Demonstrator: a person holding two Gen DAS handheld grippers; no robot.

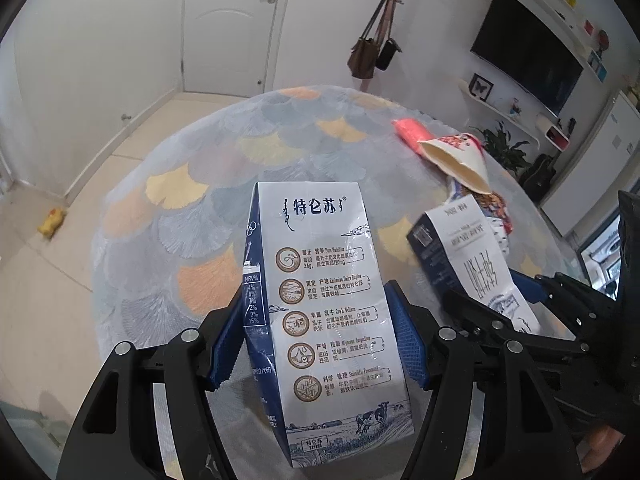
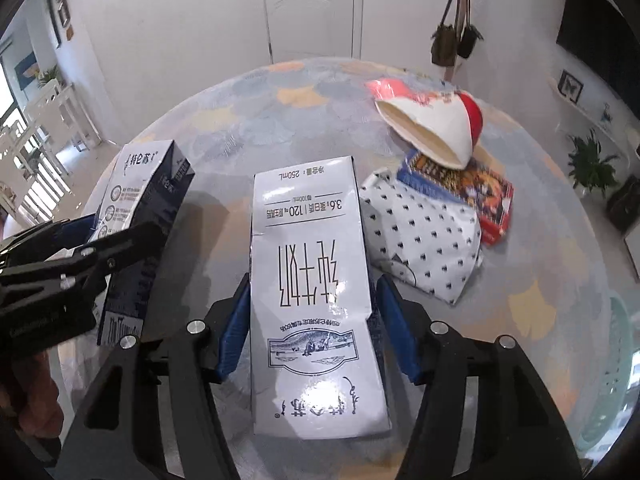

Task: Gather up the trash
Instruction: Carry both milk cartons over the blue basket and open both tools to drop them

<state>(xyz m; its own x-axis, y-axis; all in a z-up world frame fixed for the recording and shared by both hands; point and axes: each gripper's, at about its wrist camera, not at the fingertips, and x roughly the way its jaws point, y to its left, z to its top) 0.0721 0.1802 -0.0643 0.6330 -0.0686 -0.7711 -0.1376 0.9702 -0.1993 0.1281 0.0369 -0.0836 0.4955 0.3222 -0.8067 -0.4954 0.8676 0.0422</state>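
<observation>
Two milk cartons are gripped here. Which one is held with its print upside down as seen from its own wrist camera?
The right gripper's milk carton: its large characters read inverted. The left gripper's carton shows its print upright.

A home living room, probably: wall-mounted television (image 1: 528, 44), handbags (image 1: 370, 54) hanging beside a white door (image 1: 232, 24), potted plant (image 2: 590, 162).

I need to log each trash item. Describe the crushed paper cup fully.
The crushed paper cup looks like thin paperboard, cream inside, white outside with red print and a red base. It is flattened, lying on its side with the mouth facing the cameras, resting on a colourful box at the round table's far right.
</observation>
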